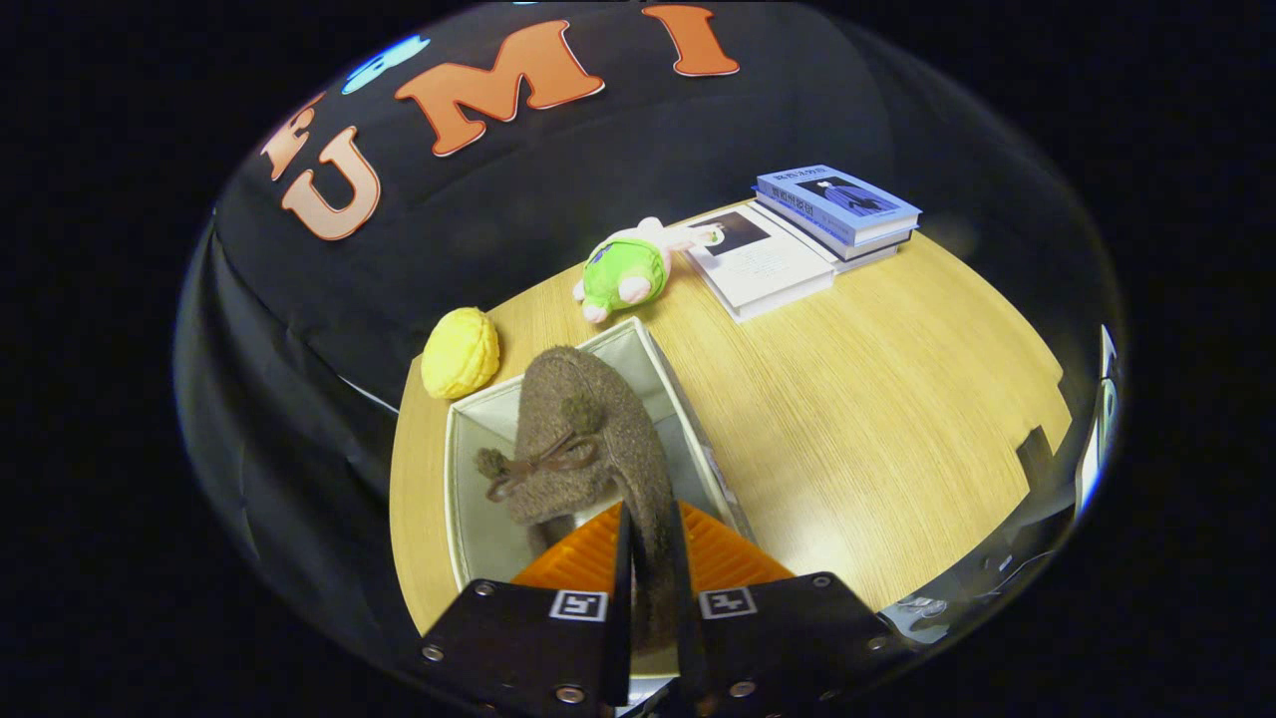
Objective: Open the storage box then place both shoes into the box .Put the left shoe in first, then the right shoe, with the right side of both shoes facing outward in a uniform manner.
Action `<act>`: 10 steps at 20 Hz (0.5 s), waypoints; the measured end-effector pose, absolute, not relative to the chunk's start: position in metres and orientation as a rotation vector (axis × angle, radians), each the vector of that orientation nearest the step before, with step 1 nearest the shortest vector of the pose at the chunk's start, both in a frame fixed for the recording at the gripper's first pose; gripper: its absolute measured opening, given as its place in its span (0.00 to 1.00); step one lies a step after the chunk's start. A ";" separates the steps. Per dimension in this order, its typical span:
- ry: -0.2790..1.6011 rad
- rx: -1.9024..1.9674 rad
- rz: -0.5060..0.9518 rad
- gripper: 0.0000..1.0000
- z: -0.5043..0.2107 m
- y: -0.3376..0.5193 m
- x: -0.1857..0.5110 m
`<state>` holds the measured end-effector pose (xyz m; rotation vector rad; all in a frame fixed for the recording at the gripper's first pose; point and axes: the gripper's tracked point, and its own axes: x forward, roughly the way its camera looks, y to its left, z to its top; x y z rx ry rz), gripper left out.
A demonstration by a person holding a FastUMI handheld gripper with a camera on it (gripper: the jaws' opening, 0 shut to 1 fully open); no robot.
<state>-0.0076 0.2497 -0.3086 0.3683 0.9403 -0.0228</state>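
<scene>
The gripper (653,543) is pointing down over the open box (469,479), its fingers (620,578) clamping the heel edge of a fuzzy brown shoe (588,439) with a bow and pom-poms, which is hanging toe-forward inside the pale fabric-lined box. On the wooden table (877,399) beyond are lying a knobbly yellow ball (460,352), a green plush toy (628,269) and a stack of books (832,209).

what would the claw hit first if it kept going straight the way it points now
Most likely the box: the claw is shut on the brown shoe, which hangs over the open box, so the shoe's toe would probably meet the box's inside first. Depth is hard to judge.
</scene>
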 end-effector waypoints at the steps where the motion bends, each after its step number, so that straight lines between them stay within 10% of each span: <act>1: 0.923 0.357 -0.025 0.35 -0.302 0.247 -0.005; 5: 0.867 0.307 -0.025 0.91 -0.283 0.236 0.001; 10: 0.787 0.245 -0.011 0.99 -0.254 0.222 0.011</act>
